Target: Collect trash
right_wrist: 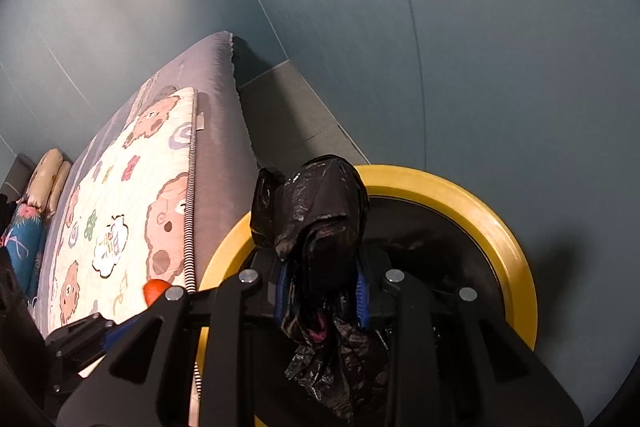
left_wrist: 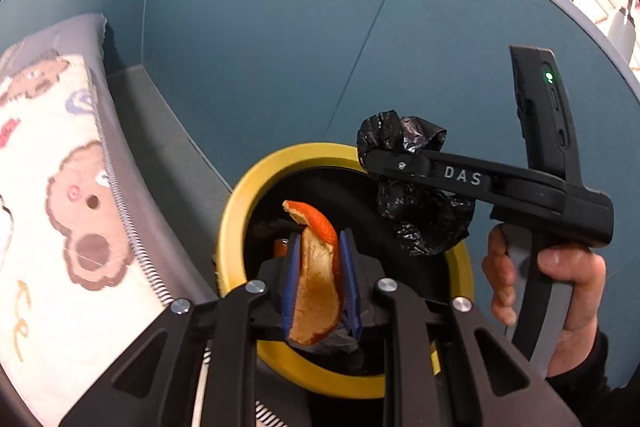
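Peel [left_wrist: 318, 279] in left tongs [left_wrist: 320, 247] | right tongs [right_wrist: 322, 263] (marked "DAS") apparently pinch bag [right_wrist: 316, 211]

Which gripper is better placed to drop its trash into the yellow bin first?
Probably left: the left gripper holds the orange peel over the bin opening; the right gripper's bag hangs nearer the rim.

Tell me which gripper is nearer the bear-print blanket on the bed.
Left. The left gripper, shut on an orange peel, sits right beside the bear-print blanket; the right gripper, clamping a black plastic bag, is farther out, across the yellow bin rim.
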The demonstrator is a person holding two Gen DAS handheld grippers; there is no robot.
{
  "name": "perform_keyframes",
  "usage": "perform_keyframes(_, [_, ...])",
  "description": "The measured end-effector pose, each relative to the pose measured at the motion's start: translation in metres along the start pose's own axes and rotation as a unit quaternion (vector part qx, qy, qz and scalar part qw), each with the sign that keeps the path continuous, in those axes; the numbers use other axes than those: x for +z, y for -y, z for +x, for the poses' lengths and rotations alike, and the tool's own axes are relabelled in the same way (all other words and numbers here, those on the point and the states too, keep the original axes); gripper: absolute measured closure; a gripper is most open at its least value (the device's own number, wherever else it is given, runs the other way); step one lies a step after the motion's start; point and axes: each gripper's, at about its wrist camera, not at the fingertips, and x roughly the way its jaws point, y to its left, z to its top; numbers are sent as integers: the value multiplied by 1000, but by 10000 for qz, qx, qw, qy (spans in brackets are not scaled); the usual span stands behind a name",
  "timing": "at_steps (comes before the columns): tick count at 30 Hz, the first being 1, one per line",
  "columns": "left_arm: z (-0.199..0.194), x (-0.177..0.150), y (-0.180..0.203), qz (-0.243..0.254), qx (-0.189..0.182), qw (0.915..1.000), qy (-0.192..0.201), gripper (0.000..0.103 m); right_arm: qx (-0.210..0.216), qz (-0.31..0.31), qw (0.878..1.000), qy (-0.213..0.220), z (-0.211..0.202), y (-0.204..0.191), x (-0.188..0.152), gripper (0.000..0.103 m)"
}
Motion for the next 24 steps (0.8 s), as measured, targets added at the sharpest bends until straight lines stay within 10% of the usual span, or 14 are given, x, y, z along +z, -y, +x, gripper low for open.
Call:
perform_keyframes(10, [-2, 8, 1, -140, -218, 9997, 6, 76, -26, 202, 9996, 214, -13, 9, 1, 62])
perform_keyframes(14, [-10, 6, -1, -278, -124, 9995, 125, 47, -44, 354, 9989, 290, -22, 12, 2, 47])
perform_keyframes(24, [-44, -2, -17, -573, -64, 9976, 380, 42, -22, 531, 9975, 474, -53, 14, -4, 38])
